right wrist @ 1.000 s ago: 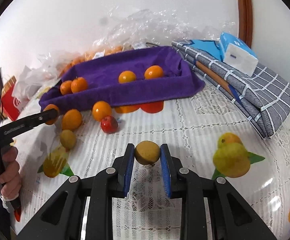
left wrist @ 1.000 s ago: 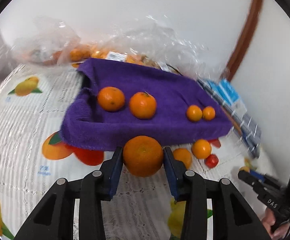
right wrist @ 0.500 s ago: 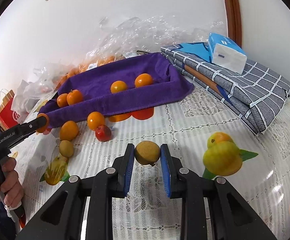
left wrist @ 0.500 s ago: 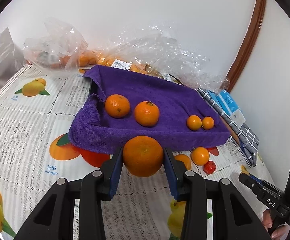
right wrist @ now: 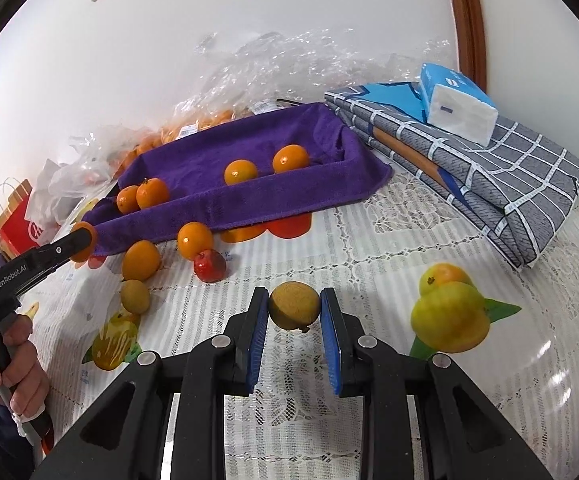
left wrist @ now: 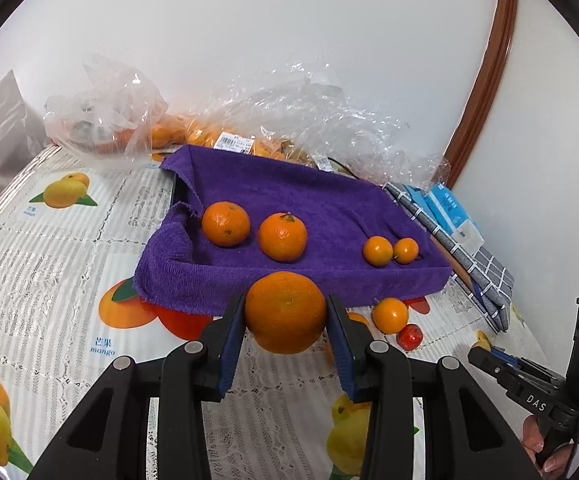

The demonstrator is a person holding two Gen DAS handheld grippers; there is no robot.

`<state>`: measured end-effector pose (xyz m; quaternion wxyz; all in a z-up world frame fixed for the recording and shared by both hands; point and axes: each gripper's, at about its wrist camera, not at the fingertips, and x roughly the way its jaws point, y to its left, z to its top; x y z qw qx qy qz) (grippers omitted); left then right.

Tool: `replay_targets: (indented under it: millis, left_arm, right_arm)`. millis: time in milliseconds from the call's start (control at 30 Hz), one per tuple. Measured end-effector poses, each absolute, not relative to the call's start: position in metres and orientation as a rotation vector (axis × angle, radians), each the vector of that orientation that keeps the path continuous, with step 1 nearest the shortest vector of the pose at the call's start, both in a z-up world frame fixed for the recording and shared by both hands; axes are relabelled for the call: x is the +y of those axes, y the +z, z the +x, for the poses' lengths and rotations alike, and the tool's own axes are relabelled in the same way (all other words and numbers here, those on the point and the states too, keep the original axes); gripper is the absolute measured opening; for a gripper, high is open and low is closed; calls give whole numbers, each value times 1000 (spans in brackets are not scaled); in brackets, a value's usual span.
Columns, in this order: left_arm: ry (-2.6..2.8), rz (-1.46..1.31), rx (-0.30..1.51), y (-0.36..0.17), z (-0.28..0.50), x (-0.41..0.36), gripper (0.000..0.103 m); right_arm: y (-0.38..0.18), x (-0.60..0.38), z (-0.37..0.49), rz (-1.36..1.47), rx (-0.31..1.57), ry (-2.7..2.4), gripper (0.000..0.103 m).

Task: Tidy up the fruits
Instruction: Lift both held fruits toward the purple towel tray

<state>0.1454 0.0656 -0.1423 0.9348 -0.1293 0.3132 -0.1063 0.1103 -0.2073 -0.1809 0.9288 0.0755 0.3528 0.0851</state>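
My left gripper [left wrist: 285, 316] is shut on a large orange [left wrist: 285, 312], held above the table just in front of the purple towel-lined tray [left wrist: 309, 280]. The tray holds two mandarins [left wrist: 225, 224] and two small oranges [left wrist: 377, 251]. My right gripper [right wrist: 294, 308] is shut on a small yellow-brown fruit [right wrist: 294, 306], held above the tablecloth. Loose on the table in front of the tray lie two oranges [right wrist: 194, 240], a red fruit [right wrist: 209, 266] and another yellow-brown fruit [right wrist: 134, 296]. The left gripper also shows at the left of the right wrist view [right wrist: 77, 242].
Clear plastic bags of oranges [left wrist: 249, 136] lie behind the tray against the wall. A folded checked cloth [right wrist: 489, 176] with a tissue pack [right wrist: 457, 104] lies right of the tray. A red paper bag [right wrist: 17, 220] stands far left. The tablecloth [right wrist: 369, 240] has printed fruit.
Both grippers have risen and drawn back a little from the tray, each still holding its fruit. The fruits on the table and in the tray have not moved.
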Motion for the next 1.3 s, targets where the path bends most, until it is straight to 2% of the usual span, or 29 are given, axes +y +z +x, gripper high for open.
replay_targets:
  millis: [400,633,933,1300]
  left_arm:
    - [-229,-307,609,-137,140,74,38]
    - [-194,-304,576,-131,136,79,38]
    - [-142,-330,573,-122,143,93,38]
    - [-70,-263,518,-77,186,101,38]
  right_arm:
    - [-178,-213,105,188,685,168,26]
    - [-176,-210,110,186,724,176,26]
    - [-127,-213,130,149,635,175,26]
    - [-88,-205,200,125,537,173,26]
